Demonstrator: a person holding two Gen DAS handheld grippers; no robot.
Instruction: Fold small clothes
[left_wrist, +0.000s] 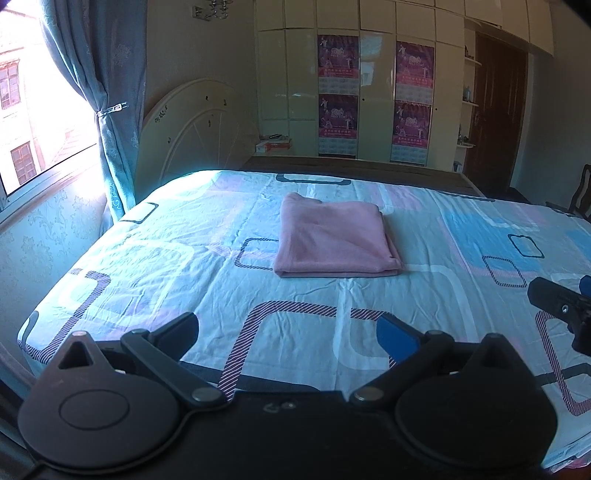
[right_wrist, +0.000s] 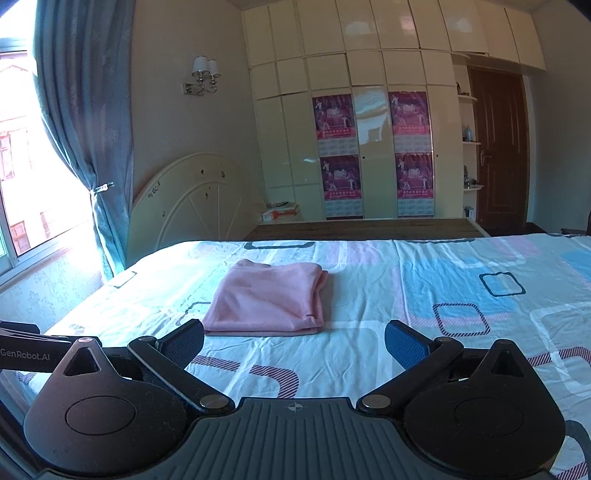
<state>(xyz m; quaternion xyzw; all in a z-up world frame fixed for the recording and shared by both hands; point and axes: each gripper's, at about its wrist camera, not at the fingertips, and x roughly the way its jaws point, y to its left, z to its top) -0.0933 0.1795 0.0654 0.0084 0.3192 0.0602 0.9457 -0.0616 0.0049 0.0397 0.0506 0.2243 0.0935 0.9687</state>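
- While both stood spread wide and empty, the left hand-held gripper and right hand-held gripper hovered short of the cloth
- The pink garment lay folded mid-bed, apart from both
- It looked soft, light, floppy; best pinched at a layered corner

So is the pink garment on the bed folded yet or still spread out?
Folded. The pink garment lies as a compact rectangle on the bed sheet, stacked layers showing along its right edge. Both grippers are open and clear of it.
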